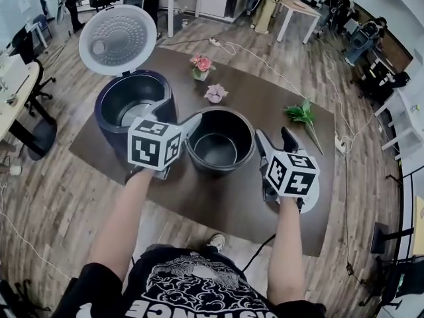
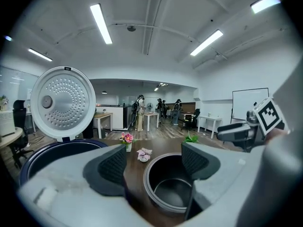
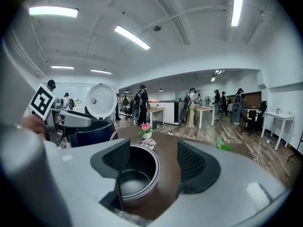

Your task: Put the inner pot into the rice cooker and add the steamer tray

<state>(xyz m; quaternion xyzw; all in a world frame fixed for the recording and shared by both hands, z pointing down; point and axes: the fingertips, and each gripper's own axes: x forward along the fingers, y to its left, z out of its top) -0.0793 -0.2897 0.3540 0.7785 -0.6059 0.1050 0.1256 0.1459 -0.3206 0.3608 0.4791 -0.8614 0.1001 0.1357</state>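
The dark inner pot (image 1: 220,141) stands empty on the brown table (image 1: 252,204), right of the dark blue rice cooker (image 1: 132,101), whose white lid (image 1: 118,38) is up. My left gripper (image 1: 175,120) is open between cooker and pot, its right jaw at the pot's left rim. In the left gripper view the pot (image 2: 173,193) sits just ahead of the open left gripper (image 2: 154,164). My right gripper (image 1: 277,140) is open just right of the pot. In the right gripper view the pot (image 3: 137,174) lies by the left jaw of the right gripper (image 3: 154,160). A white round thing (image 1: 311,196) shows under the right gripper.
A small vase of pink flowers (image 1: 201,65) and a pink flower (image 1: 215,93) stand behind the pot. A green sprig (image 1: 303,114) lies at the right of the table. A white cable (image 1: 291,85) runs over the wooden floor. Desks and people are far back.
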